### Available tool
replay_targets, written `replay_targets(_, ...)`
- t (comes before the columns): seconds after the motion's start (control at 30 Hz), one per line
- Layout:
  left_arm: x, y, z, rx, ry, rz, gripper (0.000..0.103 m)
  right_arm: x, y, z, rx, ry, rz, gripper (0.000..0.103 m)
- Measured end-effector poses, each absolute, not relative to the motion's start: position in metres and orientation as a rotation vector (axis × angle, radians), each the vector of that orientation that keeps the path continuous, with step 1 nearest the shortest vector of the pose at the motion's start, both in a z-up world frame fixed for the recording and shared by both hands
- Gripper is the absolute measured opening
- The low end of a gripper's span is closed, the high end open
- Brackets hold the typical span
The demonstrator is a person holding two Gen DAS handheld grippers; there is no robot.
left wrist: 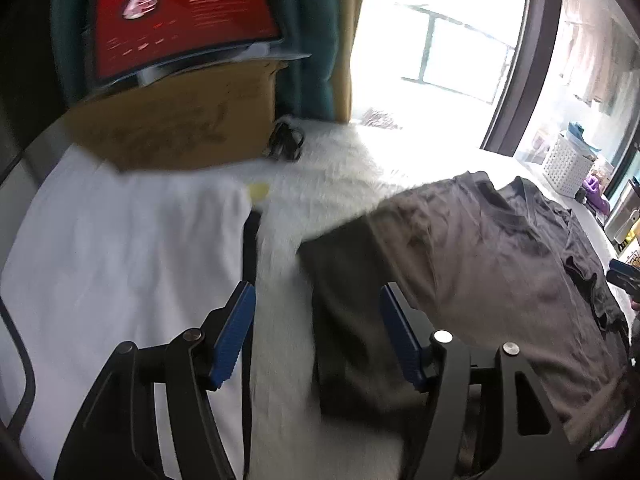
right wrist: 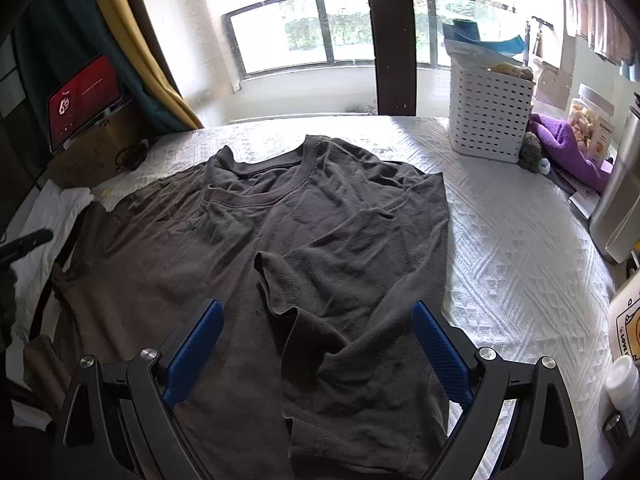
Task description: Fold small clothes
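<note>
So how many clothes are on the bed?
2 that I can see. A dark grey T-shirt lies spread across the middle of the white bedspread, and a white garment lies beside it, towards the cardboard box. More could be hidden underneath.

A lived-in home, likely a bedroom: a bed (right wrist: 520, 240) with a white quilted cover stands under a big window (right wrist: 304, 28). Beside the window hang curtains (right wrist: 120, 40); on the bed near it stand a laundry basket (right wrist: 488, 116) and a cardboard box (right wrist: 96, 148).
</note>
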State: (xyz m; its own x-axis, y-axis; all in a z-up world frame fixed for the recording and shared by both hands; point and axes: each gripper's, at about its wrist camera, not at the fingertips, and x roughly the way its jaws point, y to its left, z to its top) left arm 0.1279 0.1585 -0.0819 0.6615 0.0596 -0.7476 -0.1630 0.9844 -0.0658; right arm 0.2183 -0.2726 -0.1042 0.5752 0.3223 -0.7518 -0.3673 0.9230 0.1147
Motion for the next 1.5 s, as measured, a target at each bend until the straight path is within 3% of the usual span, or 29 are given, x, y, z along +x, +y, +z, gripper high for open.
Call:
replay_targets(0.37,0.187,0.146,-0.122,0.087,0.915,0.011,0.064,0.221,-0.282,-0.104,-0.043,0.880,0.332,0.096)
replay_targets(0.4,0.188,0.150,-0.126,0.071,0.926,0.016,0.055,0.222,-0.282,-0.104,-0.043,0.883,0.327,0.096)
replay_targets(0.43,0.189,0.153,-0.128,0.058,0.936,0.019,0.031,0.222,-0.281,-0.105,-0.043,0.886,0.324,0.096)
replay_targets(0.53,0.186,0.163,-0.129,0.026,0.937,0.033,0.009,0.222,-0.279,-0.105,-0.047,0.888,0.324,0.096)
replay_targets(0.83,0.159,0.165,-0.082,-0.024,0.766,0.139,0.006,0.221,-0.274,-0.102,-0.049,0.875,0.347,0.096)
replay_targets(1.1,0.156,0.101,-0.042,0.067,0.707,0.032,0.006,0.213,-0.283,-0.099,-0.020,0.849,0.364,0.096)
replay_targets(1.37,0.173,0.022,-0.067,0.141,0.809,-0.186,0.006,0.203,-0.305,-0.098,0.041,0.826,0.365,0.096)
replay_targets(1.5,0.193,-0.007,-0.109,0.136,0.970,-0.244,0.007,0.202,-0.316,-0.102,0.091,0.830,0.361,0.096)
